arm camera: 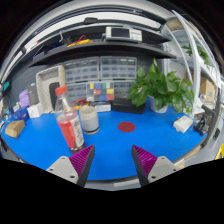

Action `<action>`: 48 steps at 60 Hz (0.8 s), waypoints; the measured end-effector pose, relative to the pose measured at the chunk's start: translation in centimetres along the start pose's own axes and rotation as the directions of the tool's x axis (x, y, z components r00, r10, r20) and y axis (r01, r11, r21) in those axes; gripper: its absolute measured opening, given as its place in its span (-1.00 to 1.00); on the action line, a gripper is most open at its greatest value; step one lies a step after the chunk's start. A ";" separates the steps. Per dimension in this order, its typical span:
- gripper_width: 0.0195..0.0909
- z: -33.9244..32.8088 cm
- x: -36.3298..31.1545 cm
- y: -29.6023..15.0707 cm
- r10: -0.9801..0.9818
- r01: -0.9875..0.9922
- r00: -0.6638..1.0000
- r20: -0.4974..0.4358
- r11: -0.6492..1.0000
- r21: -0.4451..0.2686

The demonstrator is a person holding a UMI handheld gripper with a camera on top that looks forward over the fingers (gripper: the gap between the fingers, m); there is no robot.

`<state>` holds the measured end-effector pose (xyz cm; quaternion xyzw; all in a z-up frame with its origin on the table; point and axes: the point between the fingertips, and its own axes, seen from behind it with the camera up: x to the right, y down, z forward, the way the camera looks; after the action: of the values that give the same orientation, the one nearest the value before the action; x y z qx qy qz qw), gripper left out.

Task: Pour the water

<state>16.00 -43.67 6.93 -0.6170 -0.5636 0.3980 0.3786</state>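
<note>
A clear plastic bottle (69, 124) with a red cap and red label stands upright on the blue table (130, 145), left of and beyond my fingers. Just behind it to the right sits a short pale cup (90, 120). A small red disc (126, 126) lies on the table farther ahead, near the middle. My gripper (113, 163) is open over the near edge of the table, with nothing between its purple pads (83, 159). The bottle stands ahead of the left finger, apart from it.
A green potted plant (163, 88) stands at the back right. A white object (183, 123) lies on the right side. Boxes and small items (22, 112) crowd the left edge. Shelves with drawers (100, 72) line the back wall.
</note>
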 end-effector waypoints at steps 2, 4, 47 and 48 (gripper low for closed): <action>0.54 -0.3 -1.4 1.0 -0.008 0.008 1.000 0.015 1.000 -0.013; 0.54 -0.5 -2.7 1.8 -0.017 0.017 0.999 0.031 1.000 -0.025; 0.27 8.4 -13.8 -4.8 -0.087 0.075 0.992 0.096 0.990 0.122; 0.19 8.5 -13.7 -4.8 -0.089 0.077 0.992 0.090 0.989 0.128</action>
<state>5.61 -56.78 8.87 -0.5484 -0.5803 0.4452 0.4053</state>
